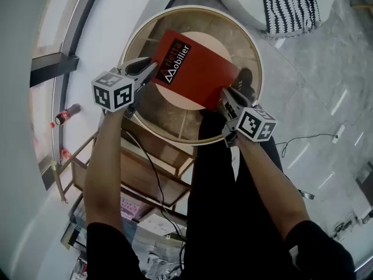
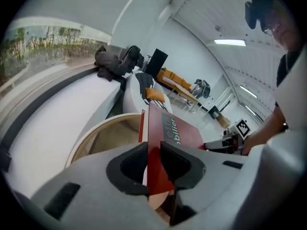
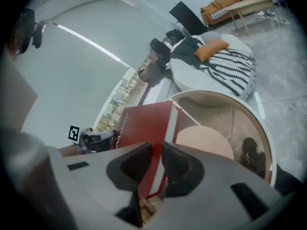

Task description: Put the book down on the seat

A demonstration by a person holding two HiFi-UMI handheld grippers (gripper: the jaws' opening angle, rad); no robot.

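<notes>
**Book** (image 1: pixel 195 69): red, white lettering on the cover. You hold it by two opposite ends over the round seat pad (image 1: pixel 211 39) of the ring-framed chair (image 1: pixel 257 56). Whether it touches the pad cannot be told.

**Left tongs** (image 1: pixel 152 70): clamped on the book's end nearest the lettering. In the left gripper view the left tongs (image 2: pixel 153 166) stand only narrowly apart, both pads pressed on the book (image 2: pixel 175 134).

**Right tongs** (image 1: pixel 224 98): clamped on the far corner, nearest your body. In the right gripper view the right tongs (image 3: pixel 157 166) pinch the book (image 3: pixel 144 121) by its edge, with the seat pad (image 3: pixel 206 140) just beyond.

**Surroundings**:
- striped blanket (image 1: pixel 288 4) — on the white couch past the chair
- bottle (image 1: pixel 67 114) — on the ledge at left
- wooden rack (image 1: pixel 145 168) — under your left forearm
- shoe (image 1: pixel 245 79) — inside the ring, beside the right tongs
</notes>
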